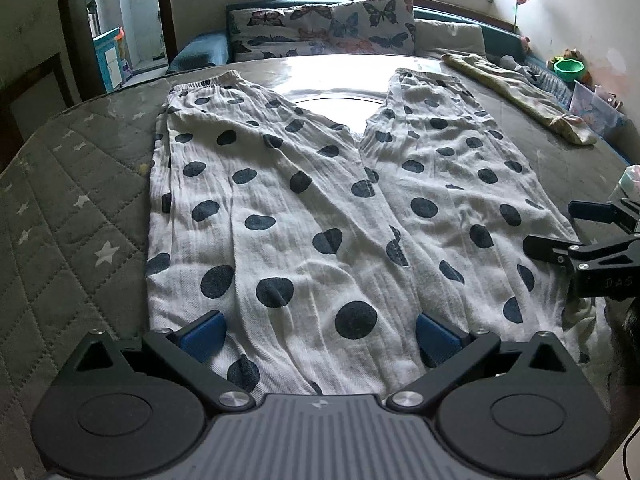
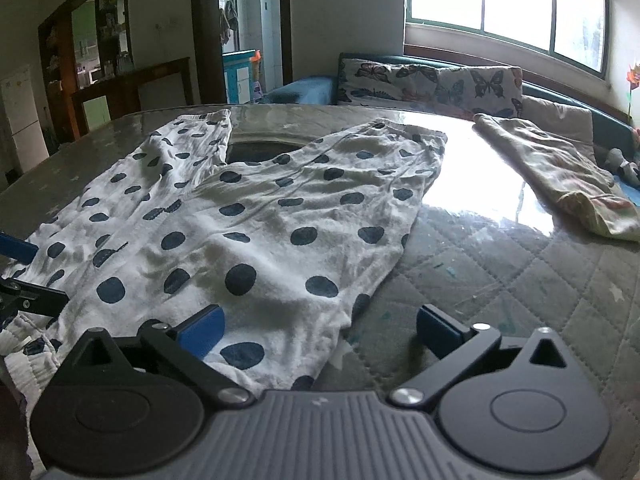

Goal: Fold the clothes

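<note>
White polka-dot trousers (image 1: 304,208) lie spread flat on a quilted grey table cover (image 1: 80,208), their two legs running away from both claws toward the far edge, with a glossy bare patch of the tabletop showing between the legs. The left gripper (image 1: 320,338) hovers low over the near end of the trousers with its blue fingers (image 1: 202,336) spread wide, nothing between them but the fabric beneath; the left leg stretches straight ahead of it and the other leg ahead and to its right. The right gripper (image 2: 320,332) is likewise wide apart and holds nothing (its left finger sits above the cloth, its right finger above the bare cover), so the right-hand edge of the trousers (image 2: 256,216) passes between the fingers. In the left wrist view the right claw's black tips show at the far right, over the outer edge of the nearer leg; whether they touch the cloth cannot be told. Ahead and to the right of both claws, well apart from the trousers, a pale yellowish garment (image 2: 560,176) lies near the far edge. Beyond the table stands a butterfly-print cushion (image 1: 328,28) under a window (image 2: 508,4).
</note>
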A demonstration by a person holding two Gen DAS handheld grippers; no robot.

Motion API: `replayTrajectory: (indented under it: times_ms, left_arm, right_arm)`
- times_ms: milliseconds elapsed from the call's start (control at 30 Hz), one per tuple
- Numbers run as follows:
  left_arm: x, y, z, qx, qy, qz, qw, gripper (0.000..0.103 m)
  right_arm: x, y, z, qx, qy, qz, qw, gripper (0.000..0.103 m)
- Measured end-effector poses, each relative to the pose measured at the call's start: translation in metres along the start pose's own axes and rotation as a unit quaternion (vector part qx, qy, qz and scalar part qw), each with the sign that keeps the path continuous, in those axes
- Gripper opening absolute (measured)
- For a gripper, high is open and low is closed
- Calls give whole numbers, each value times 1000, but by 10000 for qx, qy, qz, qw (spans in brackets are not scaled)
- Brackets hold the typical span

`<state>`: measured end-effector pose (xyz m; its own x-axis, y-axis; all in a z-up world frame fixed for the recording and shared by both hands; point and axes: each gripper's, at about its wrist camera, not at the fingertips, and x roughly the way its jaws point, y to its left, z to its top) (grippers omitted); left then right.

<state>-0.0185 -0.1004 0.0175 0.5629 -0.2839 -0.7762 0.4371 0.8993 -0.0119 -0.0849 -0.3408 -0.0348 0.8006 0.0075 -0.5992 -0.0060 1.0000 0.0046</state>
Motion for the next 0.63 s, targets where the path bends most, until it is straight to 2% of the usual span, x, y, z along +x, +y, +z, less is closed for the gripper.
replayTrajectory:
  times_ms: [633]
  left_arm:
    - [0, -3, -3, -3, -98, 93, 9999, 103]
  right_arm:
    - [-1, -2, -1, -7, 12, 2, 10000, 103]
